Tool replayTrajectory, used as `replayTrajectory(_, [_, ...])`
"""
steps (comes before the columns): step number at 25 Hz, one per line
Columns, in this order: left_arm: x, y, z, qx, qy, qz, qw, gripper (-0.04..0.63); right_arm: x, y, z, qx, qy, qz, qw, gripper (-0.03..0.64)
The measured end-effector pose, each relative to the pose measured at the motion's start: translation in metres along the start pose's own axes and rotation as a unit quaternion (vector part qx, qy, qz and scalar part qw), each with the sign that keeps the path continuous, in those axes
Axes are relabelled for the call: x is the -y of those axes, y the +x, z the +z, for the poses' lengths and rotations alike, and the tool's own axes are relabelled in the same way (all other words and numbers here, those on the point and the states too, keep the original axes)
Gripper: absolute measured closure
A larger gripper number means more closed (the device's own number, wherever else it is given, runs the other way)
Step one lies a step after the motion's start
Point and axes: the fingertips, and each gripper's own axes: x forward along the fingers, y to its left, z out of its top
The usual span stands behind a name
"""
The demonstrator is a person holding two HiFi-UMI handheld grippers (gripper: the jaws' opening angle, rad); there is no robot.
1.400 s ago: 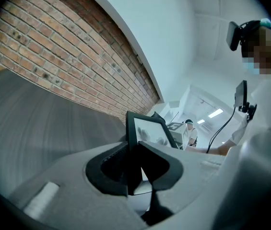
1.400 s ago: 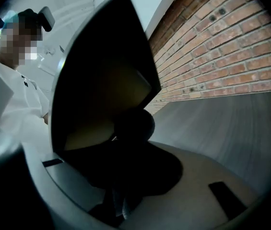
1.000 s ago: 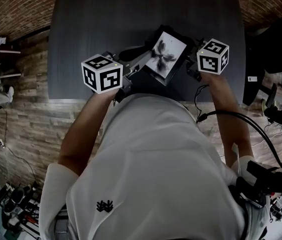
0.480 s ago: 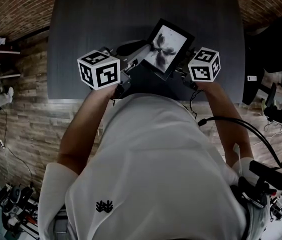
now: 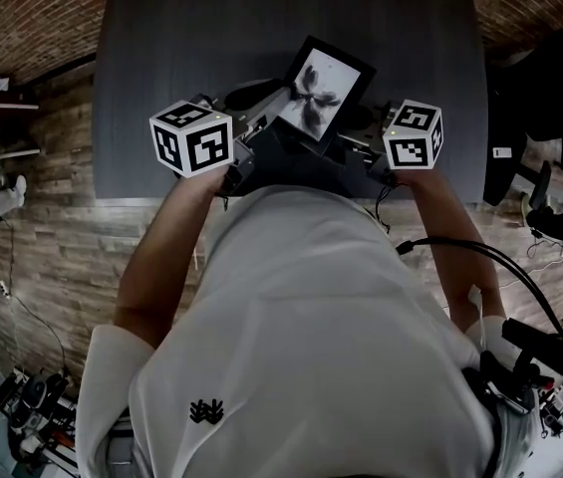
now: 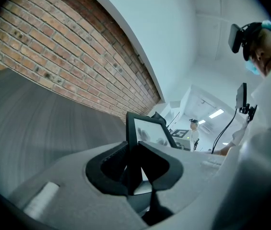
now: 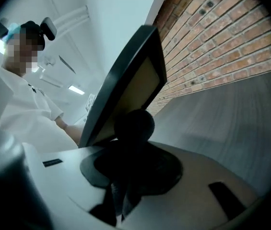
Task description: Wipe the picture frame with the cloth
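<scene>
The left gripper (image 6: 134, 169) clamped the frame (image 5: 318, 93) by its edge (frame tilted); the right gripper (image 7: 125, 176) pinched the cloth (image 7: 134, 124) just beside it.

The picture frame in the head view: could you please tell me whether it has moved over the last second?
Yes. The picture frame has shifted away from the near edge of the table, toward its far side and slightly left.
</scene>
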Motion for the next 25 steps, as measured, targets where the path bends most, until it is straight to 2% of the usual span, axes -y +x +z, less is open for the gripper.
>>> replayTrajectory(9, [-0.004, 0.0, -0.007, -0.013, 0.001, 0.003, 0.9999, 0.518, 0.036, -0.037, 0.039, 0.059, 0.006, -0.06, 0.996, 0.509])
replayTrajectory(17, [0.005, -0.002, -0.009, -0.02, 0.006, -0.009, 0.9997, 0.518, 0.056, -0.066, 0.063, 0.087, -0.01, -0.102, 0.991, 0.51])
replayTrajectory(21, [0.015, 0.001, -0.013, -0.028, 0.007, -0.028, 0.9992, 0.518, 0.066, -0.076, 0.075, 0.084, -0.033, -0.119, 0.989, 0.511])
replayTrajectory(25, [0.028, 0.005, -0.021, -0.046, 0.016, -0.058, 0.9971, 0.518, 0.072, -0.078, 0.086, 0.074, -0.056, -0.112, 0.989, 0.51])
